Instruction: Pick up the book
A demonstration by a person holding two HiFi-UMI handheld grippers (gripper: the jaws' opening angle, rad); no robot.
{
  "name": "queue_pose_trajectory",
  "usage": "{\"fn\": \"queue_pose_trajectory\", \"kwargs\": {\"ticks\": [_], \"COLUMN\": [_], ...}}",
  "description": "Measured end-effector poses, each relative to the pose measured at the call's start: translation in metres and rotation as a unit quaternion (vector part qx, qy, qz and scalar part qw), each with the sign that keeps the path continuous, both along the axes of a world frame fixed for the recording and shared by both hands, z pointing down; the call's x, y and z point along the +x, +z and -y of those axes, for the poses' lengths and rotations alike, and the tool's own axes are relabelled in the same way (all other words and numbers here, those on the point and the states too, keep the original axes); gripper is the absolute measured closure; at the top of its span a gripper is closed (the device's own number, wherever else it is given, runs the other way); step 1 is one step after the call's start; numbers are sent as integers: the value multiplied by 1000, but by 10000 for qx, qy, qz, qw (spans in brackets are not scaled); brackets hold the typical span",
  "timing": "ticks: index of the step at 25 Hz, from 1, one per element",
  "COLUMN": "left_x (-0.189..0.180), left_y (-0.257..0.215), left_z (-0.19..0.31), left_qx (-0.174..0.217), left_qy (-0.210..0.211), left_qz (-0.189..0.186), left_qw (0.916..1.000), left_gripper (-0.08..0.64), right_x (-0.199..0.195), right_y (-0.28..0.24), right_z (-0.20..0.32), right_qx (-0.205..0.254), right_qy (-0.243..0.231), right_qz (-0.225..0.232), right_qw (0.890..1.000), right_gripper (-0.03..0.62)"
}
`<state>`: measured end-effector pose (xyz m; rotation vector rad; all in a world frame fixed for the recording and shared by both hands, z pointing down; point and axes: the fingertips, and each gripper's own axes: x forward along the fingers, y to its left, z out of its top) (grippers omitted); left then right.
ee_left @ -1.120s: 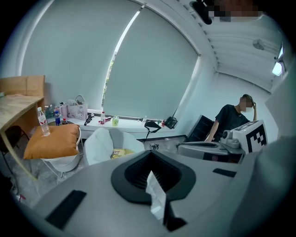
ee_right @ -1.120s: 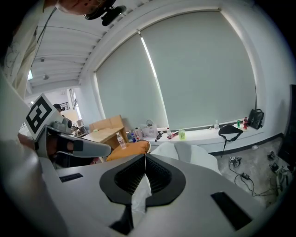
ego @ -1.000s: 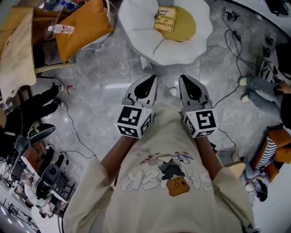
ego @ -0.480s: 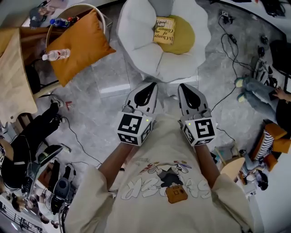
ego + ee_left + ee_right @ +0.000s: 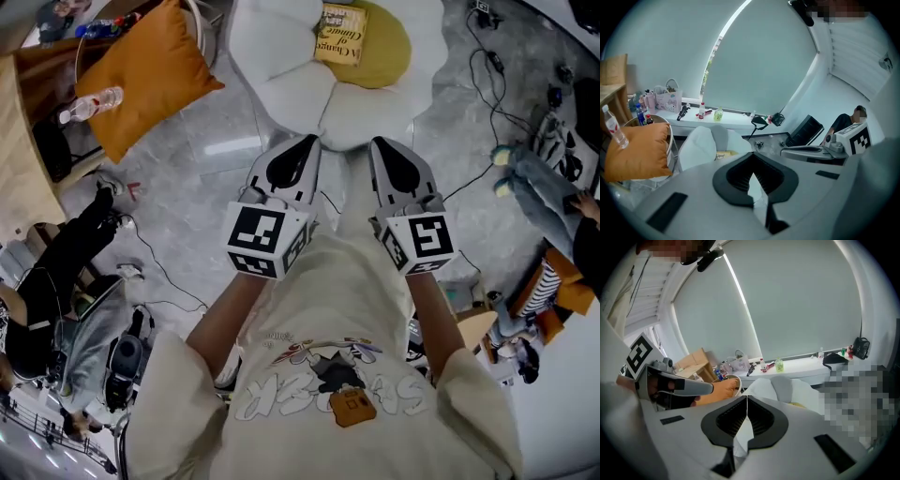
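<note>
Floor (image 5: 216, 141): polished grey stone-look tile, glossy, with reflections. Flower-shaped chair (image 5: 281, 56): soft white cloth, matt. Centre cushion (image 5: 389, 52): mustard cloth. Book (image 5: 340, 36): yellow paper cover. Pillow (image 5: 141, 80): orange cloth, matt. Bottle (image 5: 89, 101): clear plastic. Left gripper (image 5: 312, 142) and right gripper (image 5: 380, 142): smooth matt grey plastic shells. Fingers (image 5: 736, 176): lined with black ribbed pads.
</note>
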<state>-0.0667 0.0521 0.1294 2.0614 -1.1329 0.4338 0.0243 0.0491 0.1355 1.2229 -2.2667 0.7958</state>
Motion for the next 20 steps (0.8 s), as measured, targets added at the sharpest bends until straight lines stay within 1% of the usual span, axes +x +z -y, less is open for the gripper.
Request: {"fn": "queue_pose_trajectory", "kwargs": {"ticks": [3,7,11,13,16,20], "left_x": [18,33,42,48,59,68], "left_y": [26,67,98,114,142,174], "left_z": [4,17,25,29,38,43], "left_qx": [-47,-174,-399,-500,-539,-694], "left_qy": [-123,-438,-703,-816,-849,-847], "left_qz": [195,375,426,446,518,535], "left_qw": [9997,9982,9958,9944,9936,9925], "left_gripper": [554,554,553,553,553,554], "right_x": [19,34,47,55,60,58], "right_y": [28,77,106,119,140,165], "right_z": [9,27,44,55,69,80], "right_qx": [-72,-294,-457,-466,-403,-358], "right_qy": [-99,-459,-683,-790,-907,-1001], "right_qz": [150,211,194,182,207,230], "right_qw": [9998,9983,9964,9956,9948,9941], "right_gripper": [568,568,568,568,568,568]}}
